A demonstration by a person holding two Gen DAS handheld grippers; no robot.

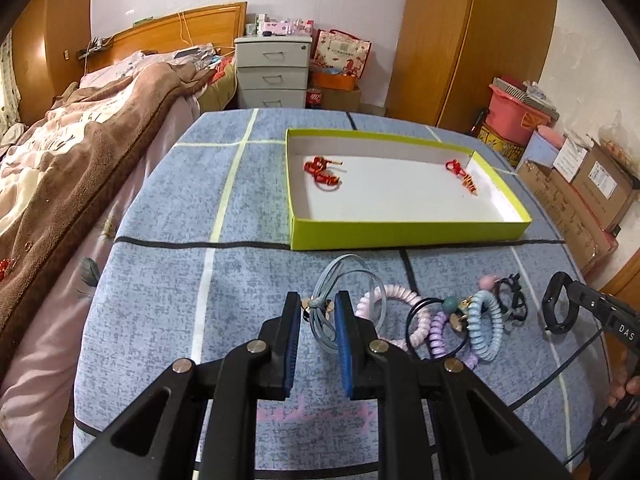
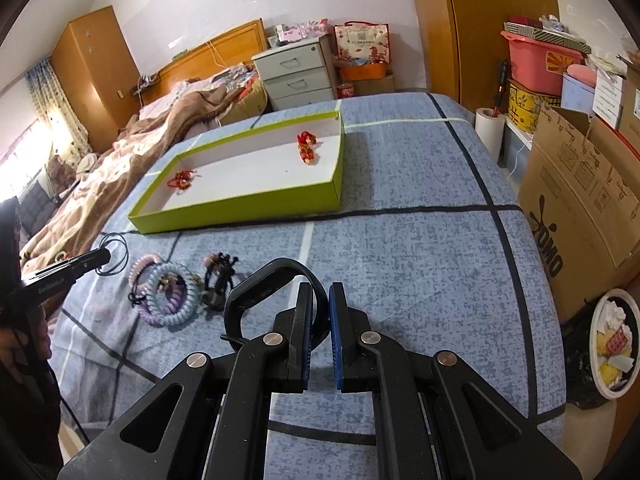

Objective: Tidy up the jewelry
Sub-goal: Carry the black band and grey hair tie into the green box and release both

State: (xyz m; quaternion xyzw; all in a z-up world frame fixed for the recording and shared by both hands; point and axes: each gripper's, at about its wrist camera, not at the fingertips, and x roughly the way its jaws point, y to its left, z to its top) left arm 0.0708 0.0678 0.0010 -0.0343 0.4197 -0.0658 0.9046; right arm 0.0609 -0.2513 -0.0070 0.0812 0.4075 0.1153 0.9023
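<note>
My left gripper (image 1: 318, 300) is shut on a grey-blue cord bracelet (image 1: 344, 276) with small gold beads; its loops stand up off the blue cloth. The same gripper (image 2: 105, 258) shows at the left of the right wrist view. My right gripper (image 2: 320, 292) is shut on a black wristband (image 2: 268, 280), also seen at the right edge as the black wristband (image 1: 556, 306). A heap of spiral hair ties (image 1: 486, 332) and black ties (image 1: 510, 296) lies between them. The green-sided box (image 1: 400, 236) holds two red ornaments (image 1: 322, 172) (image 1: 462, 176).
The blue checked cloth (image 2: 420, 248) covers the work surface. A bed with a brown blanket (image 1: 80, 152) runs along the left. Grey drawers (image 1: 272, 72) stand behind. Cardboard boxes (image 2: 576, 208) and a full waste bin (image 2: 612, 344) crowd the right side.
</note>
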